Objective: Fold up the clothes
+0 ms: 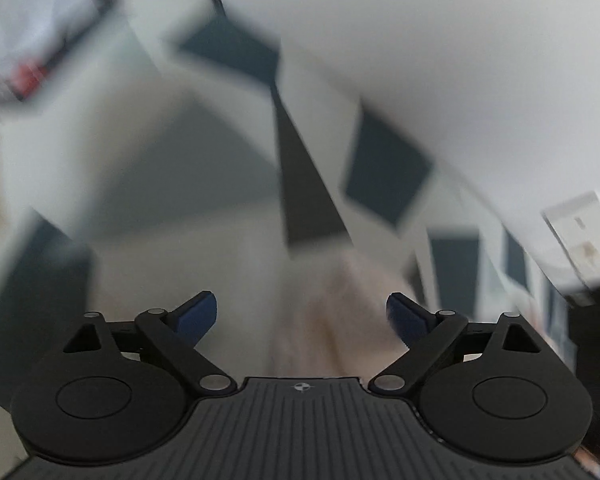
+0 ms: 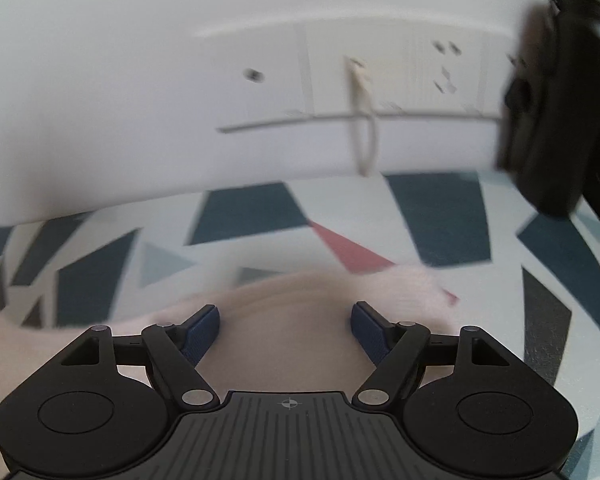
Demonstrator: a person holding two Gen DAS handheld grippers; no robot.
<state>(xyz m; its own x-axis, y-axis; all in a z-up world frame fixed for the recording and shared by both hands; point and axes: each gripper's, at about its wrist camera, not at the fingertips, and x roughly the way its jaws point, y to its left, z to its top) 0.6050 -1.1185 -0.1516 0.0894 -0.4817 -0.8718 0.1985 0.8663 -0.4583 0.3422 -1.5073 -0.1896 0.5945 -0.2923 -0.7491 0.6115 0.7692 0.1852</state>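
Observation:
A pale pink garment (image 2: 284, 320) lies on a patterned cloth (image 2: 252, 212) with dark blue, grey and red shapes. In the right wrist view my right gripper (image 2: 285, 330) stands open just above the garment, its blue pads (image 2: 202, 334) apart with only cloth seen below the gap. The left wrist view is heavily blurred. There my left gripper (image 1: 301, 316) is wide open, its blue pads (image 1: 198, 316) far apart, and a pale pinkish patch of the garment (image 1: 336, 320) shows beyond them. Nothing is gripped by either one.
A white wall (image 2: 140, 80) with socket plates (image 2: 380, 72) and a hanging cord (image 2: 362, 120) rises behind the cloth. A black object (image 2: 556, 120) fills the upper right of the right wrist view. A white plate (image 1: 580, 232) shows at the right of the left wrist view.

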